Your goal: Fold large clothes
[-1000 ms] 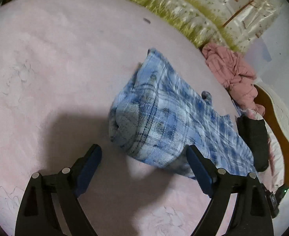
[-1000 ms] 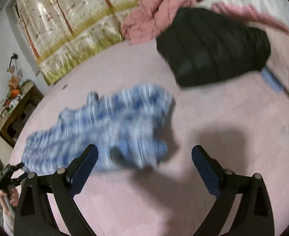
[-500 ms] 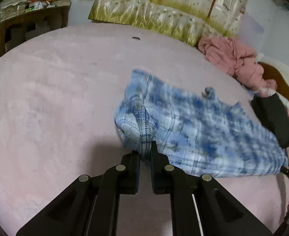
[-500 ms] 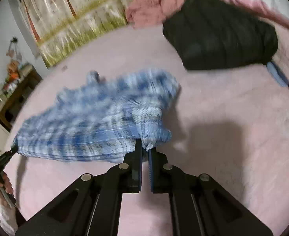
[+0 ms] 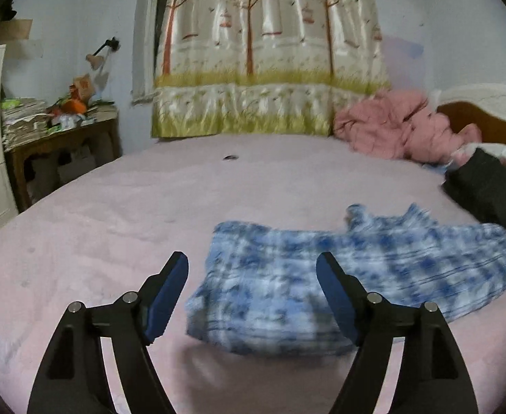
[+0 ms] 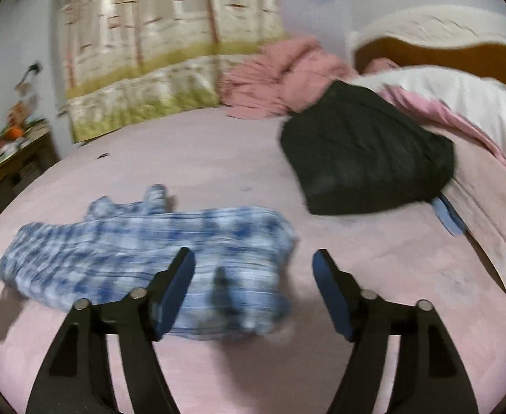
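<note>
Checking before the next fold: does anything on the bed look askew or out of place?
The blue plaid garment lies rumpled, its far edge bunched into bumps. A pink garment and a black one sit heaped near the headboard.

tree-print curtain [image 5: 266,51], cluttered wooden table [image 5: 60,134]

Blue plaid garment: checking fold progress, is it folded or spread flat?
Folded: the blue plaid garment lies doubled into a thick band on the pink bed, released.

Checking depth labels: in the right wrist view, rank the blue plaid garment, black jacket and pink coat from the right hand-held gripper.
1. Blue plaid garment, just ahead, left.
2. Black jacket, farther, right.
3. Pink coat, farthest, by the curtain.
</note>
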Demonstrator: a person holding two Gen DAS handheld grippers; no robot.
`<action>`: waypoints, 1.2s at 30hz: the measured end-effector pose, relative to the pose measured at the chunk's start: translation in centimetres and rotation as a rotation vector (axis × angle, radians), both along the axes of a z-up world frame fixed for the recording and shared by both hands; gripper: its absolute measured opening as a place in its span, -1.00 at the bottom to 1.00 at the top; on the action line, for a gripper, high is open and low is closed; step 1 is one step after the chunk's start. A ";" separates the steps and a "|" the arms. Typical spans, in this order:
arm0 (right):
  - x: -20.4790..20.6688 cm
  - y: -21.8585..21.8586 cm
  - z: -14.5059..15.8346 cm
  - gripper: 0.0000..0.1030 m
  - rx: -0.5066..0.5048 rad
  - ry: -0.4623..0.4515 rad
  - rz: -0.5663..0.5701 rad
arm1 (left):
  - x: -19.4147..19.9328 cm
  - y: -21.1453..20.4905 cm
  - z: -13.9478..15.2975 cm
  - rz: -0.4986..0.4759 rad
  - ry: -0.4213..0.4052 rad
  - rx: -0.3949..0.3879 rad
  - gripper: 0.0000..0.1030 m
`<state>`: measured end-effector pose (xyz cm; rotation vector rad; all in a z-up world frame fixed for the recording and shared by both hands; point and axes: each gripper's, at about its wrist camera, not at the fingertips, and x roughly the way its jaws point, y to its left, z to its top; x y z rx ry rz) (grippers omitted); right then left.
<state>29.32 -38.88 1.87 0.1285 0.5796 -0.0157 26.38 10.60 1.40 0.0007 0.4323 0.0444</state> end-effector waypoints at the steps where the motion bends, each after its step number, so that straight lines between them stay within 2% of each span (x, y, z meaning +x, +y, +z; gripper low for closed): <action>1: 0.1 0.7 0.1 0.56 0.004 -0.006 0.023 | -0.2 0.0 0.1 -0.026 -0.001 -0.033 0.61; 4: -0.1 2.6 -0.3 0.77 0.063 0.035 0.056 | 0.1 0.2 0.4 -0.153 0.042 -0.207 0.62; 5: -0.2 3.3 -0.3 0.77 0.100 0.041 0.083 | 0.6 0.0 0.4 -0.227 0.079 -0.280 0.48; 6: -0.2 3.8 -0.4 0.77 0.126 0.040 0.108 | 1.2 -0.6 0.4 -0.310 0.122 -0.334 -0.03; 7: -0.1 4.6 -0.3 0.77 0.138 0.041 0.129 | 1.7 -1.1 0.4 -0.341 0.154 -0.349 -0.25; 8: 0.0 5.5 -0.3 0.75 0.135 0.047 0.145 | 2.1 -1.8 0.2 -0.348 0.179 -0.353 -0.38; 9: 0.2 6.3 -0.3 0.45 0.126 0.054 0.156 | 2.5 -2.5 -0.1 -0.357 0.190 -0.358 -0.39; 10: 0.6 7.0 -0.4 -0.20 0.115 0.068 0.170 | 2.8 -3.2 -0.3 -0.361 0.199 -0.358 -0.39; 12: 1.7 8.4 -1.3 -0.97 0.131 0.142 0.225 | 3.6 -4.7 -1.0 -0.347 0.236 -0.332 -0.39; 13: 2.1 8.9 -2.0 -1.00 0.161 0.180 0.250 | 4.0 -5.5 -1.6 -0.350 0.257 -0.331 -0.39; 15: 2.0 9.8 -3.3 -1.00 0.193 0.196 0.262 | 4.3 -6.6 -2.6 -0.358 0.288 -0.326 -0.39; 19: 1.7 12.1 -4.6 -1.00 0.077 0.169 0.282 | 3.8 -8.6 -4.6 -0.356 0.320 -0.258 -0.39; 21: 2.0 12.1 -4.9 -1.00 0.075 0.164 0.271 | 3.6 -9.4 -5.2 -0.349 0.310 -0.211 -0.39; 25: 3.0 12.2 -7.2 -1.00 0.084 0.253 0.265 | 3.4 -10.9 -6.1 -0.357 0.333 -0.137 -0.39; 27: 2.6 11.9 -7.5 -1.00 0.102 0.252 0.270 | 3.9 -11.0 -6.8 -0.347 0.370 -0.129 -0.39; 30: 1.8 11.6 -7.4 -1.00 0.097 0.266 0.297 | 3.9 -10.9 -6.9 -0.345 0.372 -0.136 -0.39; 33: 0.3 10.5 -7.2 -1.00 0.139 0.255 0.263 | 3.9 -11.2 -6.8 -0.341 0.360 -0.118 -0.39; 35: -0.6 9.1 -6.7 -0.92 0.213 0.265 0.174 | 3.8 -11.2 -6.7 -0.339 0.356 -0.121 -0.39; 36: -1.0 8.2 -6.3 -0.80 0.263 0.263 0.128 | 3.8 -11.1 -6.7 -0.337 0.351 -0.124 -0.39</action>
